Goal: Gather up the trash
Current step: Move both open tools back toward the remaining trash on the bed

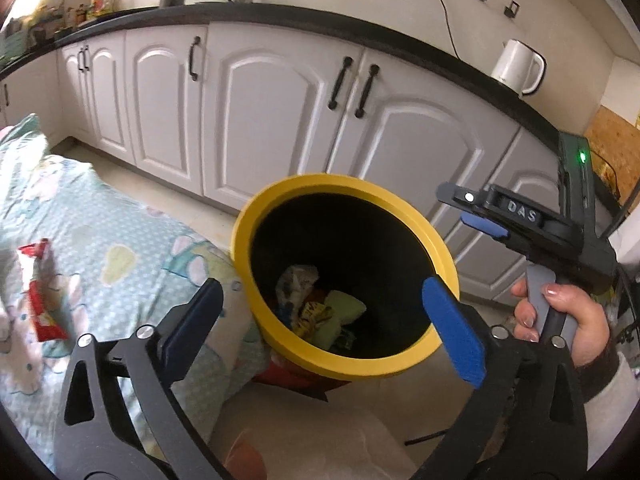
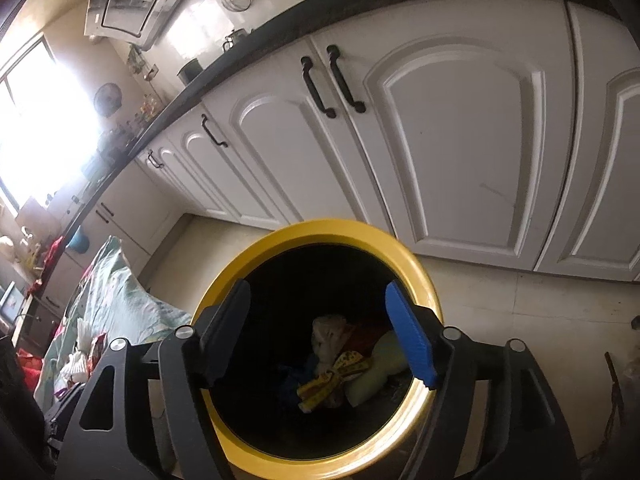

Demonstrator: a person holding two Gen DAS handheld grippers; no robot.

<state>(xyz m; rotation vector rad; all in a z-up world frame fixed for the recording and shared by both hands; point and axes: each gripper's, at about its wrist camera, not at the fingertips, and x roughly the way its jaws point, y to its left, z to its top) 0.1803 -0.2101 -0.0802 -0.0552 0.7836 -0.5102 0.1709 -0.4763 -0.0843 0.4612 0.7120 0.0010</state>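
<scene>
- Over the yellow-rimmed bin [image 2: 424,276], the right gripper [image 2: 320,336] hangs with fingers spread wide, nothing between them; same gripper shows in left view [image 1: 480,216], held by the right hand [image 1: 560,320].
- Left gripper [image 1: 320,320] just beside the bin rim, fingers also released and empty.
- Bin interior is black, stands on the tiled floor [image 2: 520,312] near the white cabinets [image 2: 440,140]; already holds crumpled paper [image 2: 328,336], a yellow wrapper [image 2: 336,376], a pale green soft piece [image 2: 380,364].
- Remaining trash: red snack wrapper [image 1: 40,292] lies on the patterned cloth [image 1: 120,232], well apart from the bin, to the left; blurred.
- More scraps on the same cloth in right view [image 2: 84,356], too small to name.
- Handling guess: red wrapper is light, thin, crinkly foil, likely slippery; will flop, not hold shape.
- Best hold: pinch across the middle or a raised crease, avoid catching the cloth under it.
- Cloth is soft, may bunch under the fingers; come in shallow.
</scene>
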